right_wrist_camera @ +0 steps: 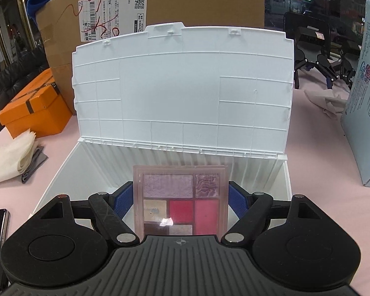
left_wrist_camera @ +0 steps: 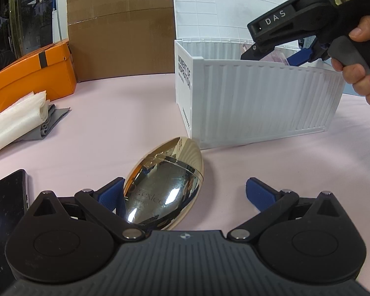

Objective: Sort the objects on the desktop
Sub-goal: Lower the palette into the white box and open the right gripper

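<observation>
**Palette poised over the bin, gold case waiting between open fingers**

Left wrist view: the left gripper (left_wrist_camera: 185, 192) has its blue-padded fingers spread wide and low over the pink tabletop (left_wrist_camera: 283, 172). A shiny gold egg-shaped case (left_wrist_camera: 164, 185) lies on the table between them, off-centre: it sits against or just beside the left pad, while the right pad stands well clear of it. Its long axis runs away from the camera and leans to the right, toward the near corner of the white storage box (left_wrist_camera: 259, 103). That tilt is what a grasp here turns on, I judge: the fingers would close across the case's short width, but the gripper probably needs to shift right to centre it. Further off, the right gripper (left_wrist_camera: 278, 54) reaches over the box's rim, held by a hand (left_wrist_camera: 362, 74).

Right wrist view: the right gripper (right_wrist_camera: 180, 201) has its fingers closed on an eyeshadow palette (right_wrist_camera: 181, 202), clamped by its two side edges, with the pans of colour facing the camera. The palette hangs above the open interior of the white storage box (right_wrist_camera: 259, 172), whose lid (right_wrist_camera: 182, 88) stands raised behind it. Releasing it into the box looks like the step in hand. The left gripper is clearly the nearer one to the gold case.
</observation>
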Demonstrator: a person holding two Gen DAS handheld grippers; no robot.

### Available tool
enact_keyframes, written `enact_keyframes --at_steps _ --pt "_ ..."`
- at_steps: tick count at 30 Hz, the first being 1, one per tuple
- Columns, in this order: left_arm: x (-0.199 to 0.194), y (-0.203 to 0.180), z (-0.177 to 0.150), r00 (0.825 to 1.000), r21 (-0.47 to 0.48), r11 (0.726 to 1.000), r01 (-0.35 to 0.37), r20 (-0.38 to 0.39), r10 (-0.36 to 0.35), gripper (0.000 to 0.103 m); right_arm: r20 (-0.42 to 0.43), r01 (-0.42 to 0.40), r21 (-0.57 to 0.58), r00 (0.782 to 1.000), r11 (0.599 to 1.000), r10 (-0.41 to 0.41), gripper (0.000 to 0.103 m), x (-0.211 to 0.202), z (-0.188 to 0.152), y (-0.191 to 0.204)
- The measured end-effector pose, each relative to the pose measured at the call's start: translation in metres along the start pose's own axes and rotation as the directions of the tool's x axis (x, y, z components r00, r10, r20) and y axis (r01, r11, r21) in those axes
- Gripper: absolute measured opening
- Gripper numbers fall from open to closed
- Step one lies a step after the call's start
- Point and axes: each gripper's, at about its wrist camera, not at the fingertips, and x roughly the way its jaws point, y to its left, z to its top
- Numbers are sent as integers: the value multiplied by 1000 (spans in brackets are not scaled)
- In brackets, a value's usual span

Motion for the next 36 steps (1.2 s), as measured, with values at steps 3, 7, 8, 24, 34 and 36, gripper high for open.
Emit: enact_keyframes --at_steps 3,7,8,24,34,36 --pt "0 0 0 1000 1 1000 -1 1 1 103 3 3 7 1000 1000 -3 79 -1 0 -1" --pt "0 -1 1 1000 3 1000 -1 3 1 103 19 -16 32 1000 999 15 85 -7 0 -5" --pt "0 -1 1 1000 3 1000 -1 4 1 103 26 -21 32 999 999 20 85 -9 -1 -6" --pt "-1 6 7 1000 6 1000 -3 -10 3 87 197 -174 -6 965 985 171 87 -80 -43 2" --pt "-5 8 5 1000 -1 1000 -10 -5 10 78 216 -180 -55 958 982 188 90 -96 -79 9" --pt "-6 8 5 1000 -5 1000 -21 -1 21 72 216 -186 -59 957 981 194 90 -97 -86 10"
